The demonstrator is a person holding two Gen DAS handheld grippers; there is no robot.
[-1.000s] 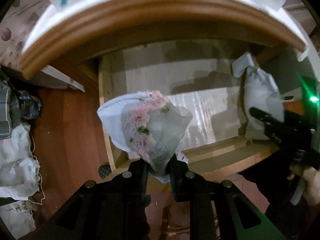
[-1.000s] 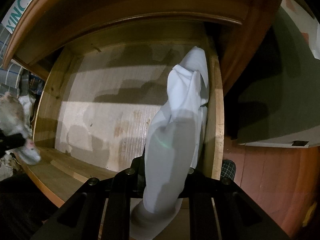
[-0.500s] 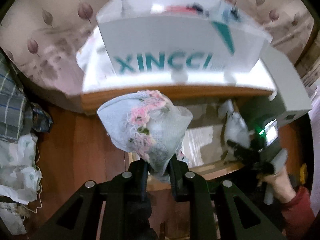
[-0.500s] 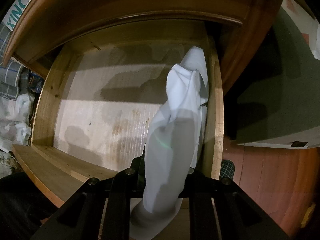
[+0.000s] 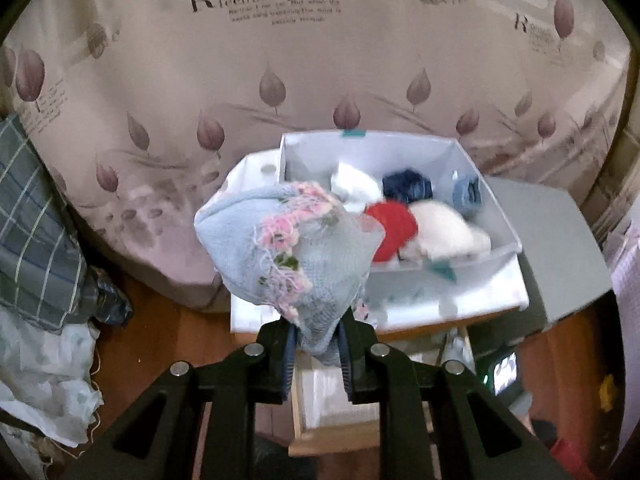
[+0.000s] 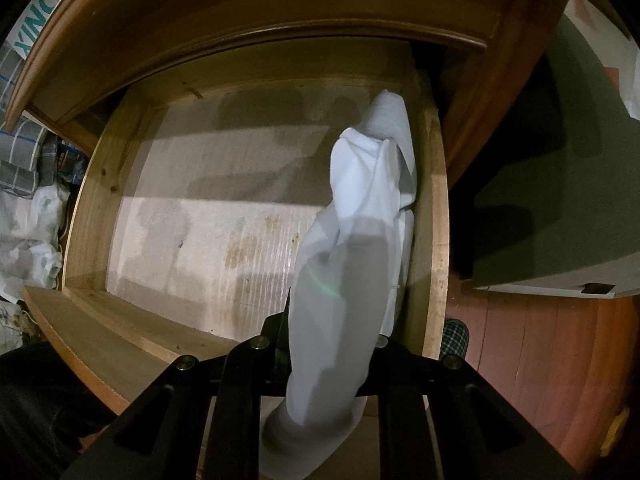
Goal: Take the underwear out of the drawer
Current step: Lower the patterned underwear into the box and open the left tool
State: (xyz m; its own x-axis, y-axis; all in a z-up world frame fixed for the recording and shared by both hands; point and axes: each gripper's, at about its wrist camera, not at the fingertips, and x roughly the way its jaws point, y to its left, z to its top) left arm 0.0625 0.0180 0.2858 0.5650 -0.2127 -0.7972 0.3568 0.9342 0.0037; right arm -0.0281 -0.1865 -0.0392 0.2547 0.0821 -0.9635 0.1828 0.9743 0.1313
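My left gripper (image 5: 316, 340) is shut on a pale blue mesh underwear with pink lace flowers (image 5: 288, 248) and holds it up in front of a white box (image 5: 472, 292) on the cabinet top. The box holds several rolled garments, red (image 5: 394, 228), navy (image 5: 406, 186) and white (image 5: 444, 230). My right gripper (image 6: 328, 344) is shut on a white underwear (image 6: 360, 216) and holds it over the right side of the open wooden drawer (image 6: 92, 176). The drawer's pale liner (image 6: 208, 232) is otherwise bare.
A leaf-print mattress (image 5: 280, 60) stands behind the box. A plaid cloth (image 5: 36, 216) and white crumpled fabric (image 5: 40, 368) lie at the left on the wood floor. A grey-green box (image 6: 560, 184) stands right of the drawer. A plaid slipper (image 6: 454, 336) is on the floor.
My left gripper has risen out of the drawer with the blue underwear, up to the white box on top. My right gripper has barely moved and keeps hold of the white underwear.
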